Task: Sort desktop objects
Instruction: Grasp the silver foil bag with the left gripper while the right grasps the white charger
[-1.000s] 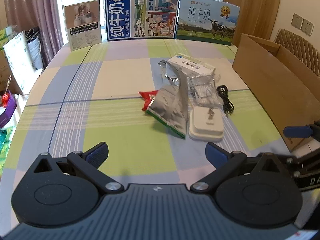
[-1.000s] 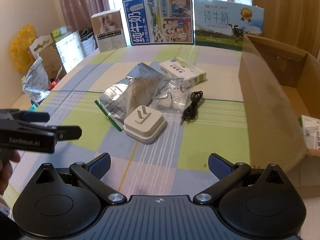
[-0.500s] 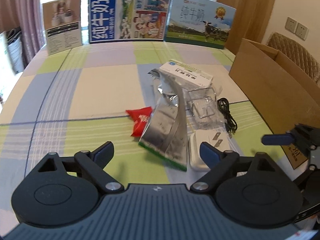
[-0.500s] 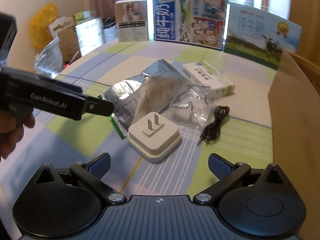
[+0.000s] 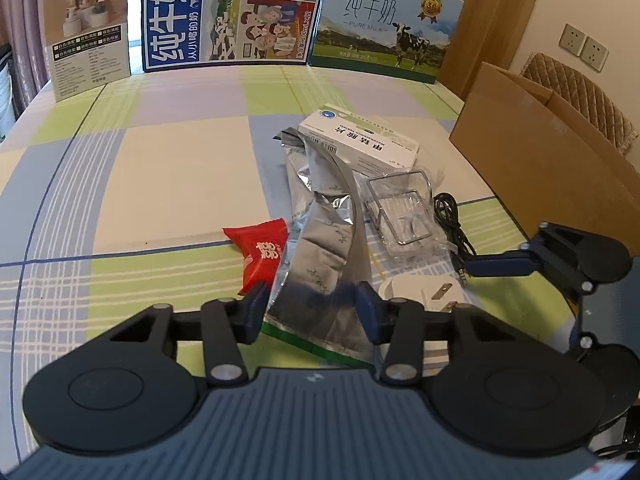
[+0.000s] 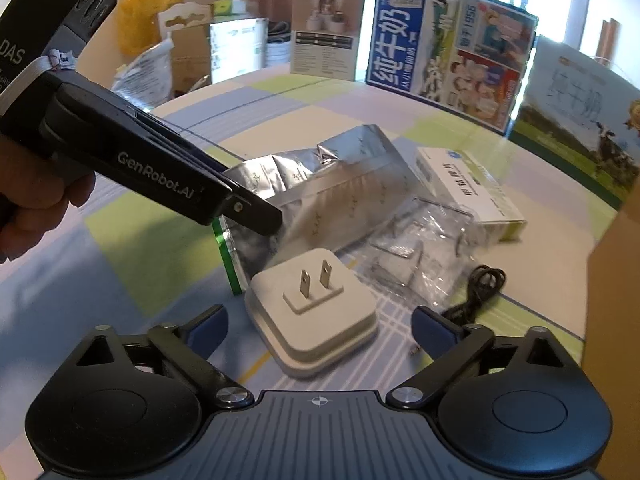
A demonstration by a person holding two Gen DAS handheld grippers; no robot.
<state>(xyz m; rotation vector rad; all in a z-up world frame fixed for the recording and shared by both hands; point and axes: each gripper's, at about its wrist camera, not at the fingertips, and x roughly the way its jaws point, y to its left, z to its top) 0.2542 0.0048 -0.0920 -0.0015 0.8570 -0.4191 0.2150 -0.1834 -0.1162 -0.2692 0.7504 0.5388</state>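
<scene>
A silver foil bag (image 5: 320, 248) lies in the middle of the checked tablecloth, and my left gripper (image 5: 311, 312) has its fingers pressed on both sides of the bag's near end. In the right wrist view the left gripper (image 6: 256, 216) sits at the bag's (image 6: 340, 176) raised green edge. My right gripper (image 6: 322, 326) is open, its fingers on either side of a white plug adapter (image 6: 316, 308) lying prongs up. The adapter (image 5: 424, 292) is just right of the bag. A red packet (image 5: 262, 252) lies left of the bag.
Behind the bag are a white medicine box (image 5: 360, 144), a clear plastic pouch (image 5: 404, 212) and a black cable (image 5: 452, 220). An open cardboard box (image 5: 540, 152) stands at the right. Milk cartons (image 5: 224, 16) line the table's far edge. A hand (image 6: 36, 208) holds the left gripper.
Both grippers moved forward to the pile. The left fingers came together onto the foil bag's near end, which now stands up. The right gripper closed in on the plug adapter, still open.
</scene>
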